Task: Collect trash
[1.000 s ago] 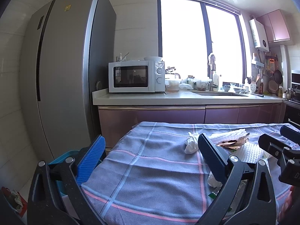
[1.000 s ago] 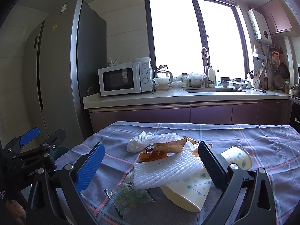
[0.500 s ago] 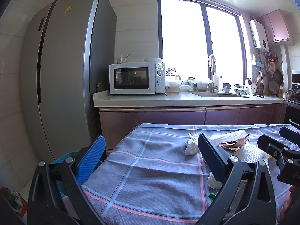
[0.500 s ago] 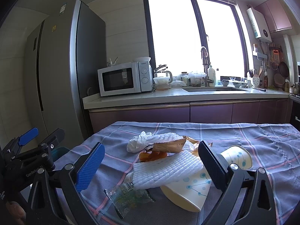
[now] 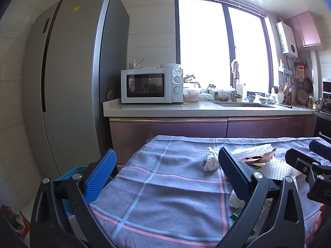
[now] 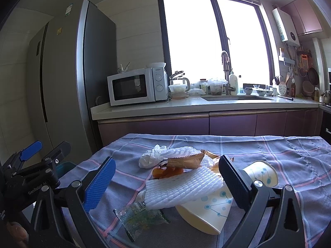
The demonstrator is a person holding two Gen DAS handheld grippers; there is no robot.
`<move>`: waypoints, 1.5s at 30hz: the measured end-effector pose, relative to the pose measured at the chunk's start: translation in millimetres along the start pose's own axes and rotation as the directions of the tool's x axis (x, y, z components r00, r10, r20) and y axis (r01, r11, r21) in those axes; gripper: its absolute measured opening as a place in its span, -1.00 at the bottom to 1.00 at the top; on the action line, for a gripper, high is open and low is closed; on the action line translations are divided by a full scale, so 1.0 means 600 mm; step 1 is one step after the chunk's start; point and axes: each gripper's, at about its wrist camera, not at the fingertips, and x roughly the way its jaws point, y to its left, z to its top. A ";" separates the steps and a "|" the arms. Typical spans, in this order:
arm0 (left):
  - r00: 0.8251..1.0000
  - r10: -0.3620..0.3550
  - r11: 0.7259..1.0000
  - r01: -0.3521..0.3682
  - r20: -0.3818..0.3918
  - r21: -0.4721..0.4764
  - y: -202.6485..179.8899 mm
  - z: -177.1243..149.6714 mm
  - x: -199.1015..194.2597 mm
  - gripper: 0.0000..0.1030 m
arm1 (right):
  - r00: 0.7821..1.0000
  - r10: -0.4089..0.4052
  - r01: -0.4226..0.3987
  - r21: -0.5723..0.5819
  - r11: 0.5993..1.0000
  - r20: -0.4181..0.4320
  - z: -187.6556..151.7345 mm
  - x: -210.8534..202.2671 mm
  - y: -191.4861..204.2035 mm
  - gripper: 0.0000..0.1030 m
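A pile of trash lies on the checked tablecloth [image 6: 279,150]: a white foam net [image 6: 182,188], a brown wrapper [image 6: 184,161], a crumpled white tissue [image 6: 151,157], a green clear packet [image 6: 140,217], and two paper cups [image 6: 209,210] lying on their sides. My right gripper [image 6: 165,184] is open and empty just in front of the pile. My left gripper [image 5: 165,177] is open and empty over the cloth's left part, left of the tissue [image 5: 211,161]. A blue bin [image 5: 70,173] stands below the table's left edge.
A grey fridge [image 5: 68,82] stands at the left. A counter [image 5: 206,109] behind the table carries a microwave [image 5: 151,84], jars and a sink. Purple cabinets run beneath it. A red bag [image 5: 12,221] lies on the floor at the lower left.
Both grippers have drifted very slightly; the views are almost the same. Nothing was taken hold of or moved.
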 end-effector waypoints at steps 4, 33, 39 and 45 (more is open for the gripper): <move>1.000 0.001 1.000 -0.001 -0.003 0.001 -0.002 0.001 0.000 0.89 | 1.000 0.001 -0.001 0.002 1.000 -0.002 -0.001 0.001 -0.002 0.87; 0.870 -0.370 0.926 0.375 -0.326 -0.049 -0.050 -0.067 0.090 0.89 | 0.967 0.041 -0.002 0.154 0.988 -0.250 -0.029 0.083 -0.098 0.83; 0.777 -0.485 0.862 0.501 -0.401 -0.073 -0.091 -0.101 0.110 0.71 | 0.954 0.098 -0.041 0.201 0.979 -0.283 -0.033 0.101 -0.108 0.51; 0.688 -0.549 0.814 0.569 -0.474 -0.116 -0.128 -0.128 0.132 0.26 | 0.943 0.146 -0.070 0.251 0.965 -0.298 -0.040 0.111 -0.114 0.19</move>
